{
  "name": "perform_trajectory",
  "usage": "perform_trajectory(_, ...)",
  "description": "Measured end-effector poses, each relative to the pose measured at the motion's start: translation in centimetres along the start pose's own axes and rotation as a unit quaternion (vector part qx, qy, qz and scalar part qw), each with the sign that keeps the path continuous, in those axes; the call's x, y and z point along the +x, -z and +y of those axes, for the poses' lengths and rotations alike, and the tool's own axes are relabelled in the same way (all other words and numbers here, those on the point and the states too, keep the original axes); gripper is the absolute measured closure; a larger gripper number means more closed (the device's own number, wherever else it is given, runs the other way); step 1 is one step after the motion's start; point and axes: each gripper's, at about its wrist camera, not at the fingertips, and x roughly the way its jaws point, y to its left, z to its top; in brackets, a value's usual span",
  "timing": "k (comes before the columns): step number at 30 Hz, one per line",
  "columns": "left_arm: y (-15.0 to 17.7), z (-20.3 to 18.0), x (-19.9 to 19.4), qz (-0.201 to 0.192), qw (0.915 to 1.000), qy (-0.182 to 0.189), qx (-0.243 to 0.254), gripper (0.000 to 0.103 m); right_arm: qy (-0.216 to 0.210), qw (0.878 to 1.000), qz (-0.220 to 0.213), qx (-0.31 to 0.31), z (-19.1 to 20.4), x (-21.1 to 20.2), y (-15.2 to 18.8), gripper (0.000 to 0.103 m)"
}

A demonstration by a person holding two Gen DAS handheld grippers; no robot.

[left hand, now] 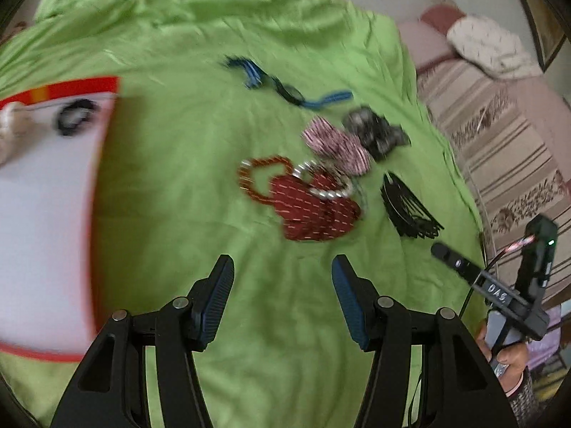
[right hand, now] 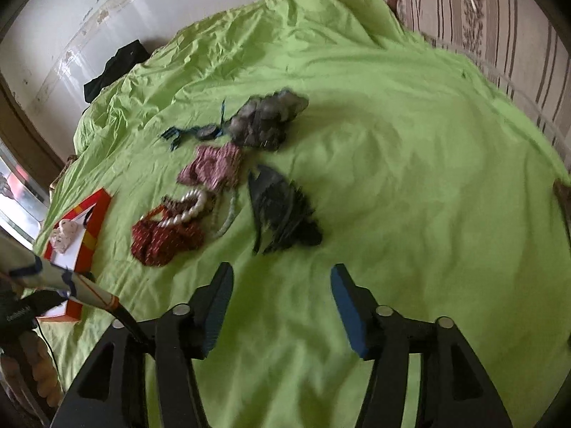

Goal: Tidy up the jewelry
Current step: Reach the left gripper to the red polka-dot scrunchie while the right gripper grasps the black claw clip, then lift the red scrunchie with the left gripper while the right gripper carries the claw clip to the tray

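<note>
A pile of jewelry lies on a green sheet (left hand: 178,185). It holds a dark red beaded piece (left hand: 314,210) (right hand: 160,239), a pearl strand (left hand: 328,189) (right hand: 185,210), a pink-white beaded piece (left hand: 335,142) (right hand: 214,167), a grey-black piece (left hand: 374,132) (right hand: 264,121), a black tasselled piece (left hand: 407,207) (right hand: 282,210) and a blue-black piece (left hand: 285,85) (right hand: 192,132). My left gripper (left hand: 282,278) is open and empty just short of the red piece. My right gripper (right hand: 282,285) is open and empty near the black tasselled piece.
A white tray with a red rim (left hand: 71,87) (right hand: 96,214) lies at the left; it holds a black ring-shaped piece (left hand: 75,116) and a whitish piece (left hand: 10,125) (right hand: 66,233). The right gripper shows at the left wrist view's right edge (left hand: 506,285). A striped mattress (left hand: 506,149) lies beyond the sheet.
</note>
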Motion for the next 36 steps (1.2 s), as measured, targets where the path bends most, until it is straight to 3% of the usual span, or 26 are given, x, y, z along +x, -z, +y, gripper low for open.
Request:
perform_trajectory(4,-1.1,-1.2,3.2,0.025,0.9996,0.008,-0.002,0.047,0.010,1.000,-0.012,-0.018,-0.3,1.0,-2.0,0.029)
perform_trajectory(8,-2.4,-1.0,5.4,0.038,0.9981,0.035,-0.032,0.047,0.012,0.999,-0.003,-0.048,0.3,2.9,-2.9,0.028)
perform_trajectory(13,-3.0,-1.5,7.6,0.040,0.9979,0.026,-0.044,0.047,0.027,0.997,0.009,-0.074,1.4,5.4,-3.4,0.028)
perform_trajectory(15,-2.7,-2.0,7.6,0.037,0.9986,0.013,-0.034,0.061,0.040,0.996,0.013,-0.082,1.7,6.2,-3.5,0.029)
perform_trajectory(16,-2.6,-2.0,7.6,0.043,0.9985,0.010,-0.032,0.089,0.044,0.995,0.018,-0.084,1.7,6.5,-3.5,0.046)
perform_trajectory(17,-2.6,-1.9,7.7,0.053,0.9979,0.012,-0.034,0.098,0.044,0.995,0.024,-0.082,1.7,6.7,-3.5,0.055)
perform_trajectory(18,-2.4,-1.8,7.5,0.058,0.9974,0.019,-0.039,0.098,0.041,0.996,0.027,-0.077,1.6,6.7,-3.5,0.058)
perform_trajectory(25,0.3,-1.7,0.4,0.027,0.9980,0.056,-0.009,0.098,0.015,0.999,0.027,-0.045,0.7,2.6,-1.6,0.060)
perform_trajectory(29,2.4,-0.8,-4.3,0.013,0.9982,0.054,0.025,0.098,-0.019,0.999,0.045,-0.019,0.2,0.1,0.6,0.060)
perform_trajectory(31,3.2,-0.6,-6.1,0.004,0.9985,0.034,0.043,0.098,-0.032,0.998,0.050,-0.017,0.5,-0.8,1.7,0.060)
perform_trajectory(34,3.8,-0.5,-8.5,-0.030,0.9960,-0.047,0.069,0.098,-0.031,0.998,0.052,-0.031,1.7,-1.6,3.0,0.060)
perform_trajectory(36,3.7,-0.7,-10.6,-0.057,0.9948,-0.032,0.078,0.098,-0.033,0.997,0.051,-0.041,2.7,-1.9,3.5,0.060)
